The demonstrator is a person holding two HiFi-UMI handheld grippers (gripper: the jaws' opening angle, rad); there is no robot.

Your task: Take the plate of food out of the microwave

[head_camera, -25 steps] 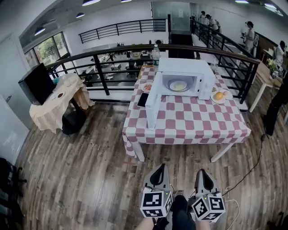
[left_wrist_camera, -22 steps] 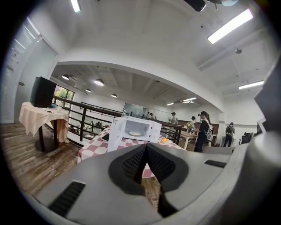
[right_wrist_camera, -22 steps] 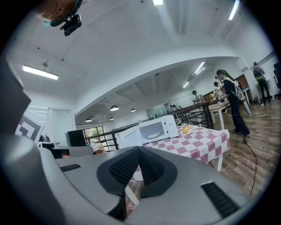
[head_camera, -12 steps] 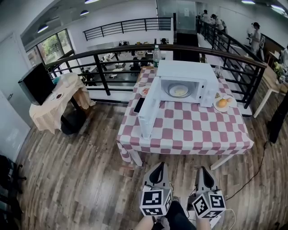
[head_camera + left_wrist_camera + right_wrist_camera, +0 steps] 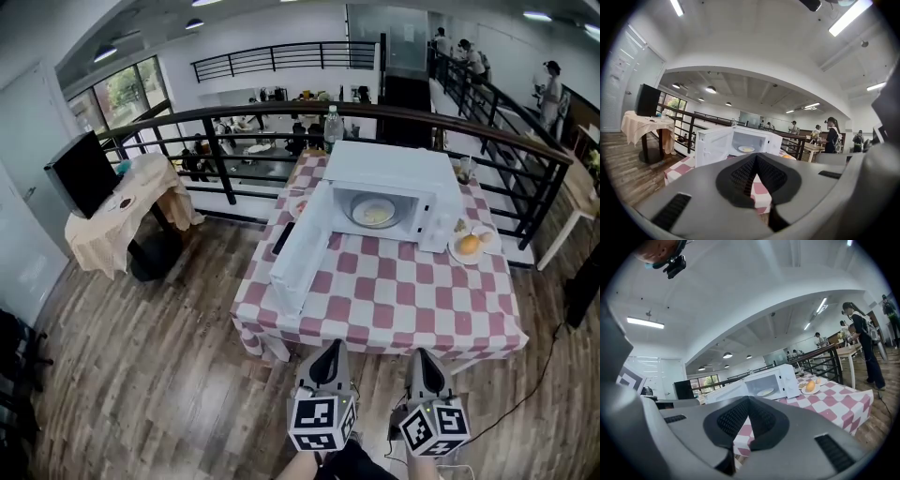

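Note:
A white microwave (image 5: 389,178) stands on a table with a red-and-white checked cloth (image 5: 394,305). Its door (image 5: 300,248) is swung wide open to the left. Inside lies a plate of pale food (image 5: 375,213). My left gripper (image 5: 328,354) and right gripper (image 5: 424,360) are low in the head view, just short of the table's near edge, both shut and empty. The left gripper view shows the left gripper (image 5: 756,155), the microwave (image 5: 740,140) and the plate (image 5: 746,149) ahead. The right gripper view shows the right gripper (image 5: 748,398), the microwave (image 5: 776,378) and the plate (image 5: 765,392).
A plate with an orange (image 5: 469,246) sits to the right of the microwave. A water bottle (image 5: 330,122) stands behind it. A black railing (image 5: 234,117) runs behind the table. At the left, a cloth-covered side table (image 5: 122,211) holds a black screen (image 5: 82,173). People stand at the far right (image 5: 551,89).
The table and microwave have come nearer and lower in the head view. Both grippers stay shut, side by side at the bottom.

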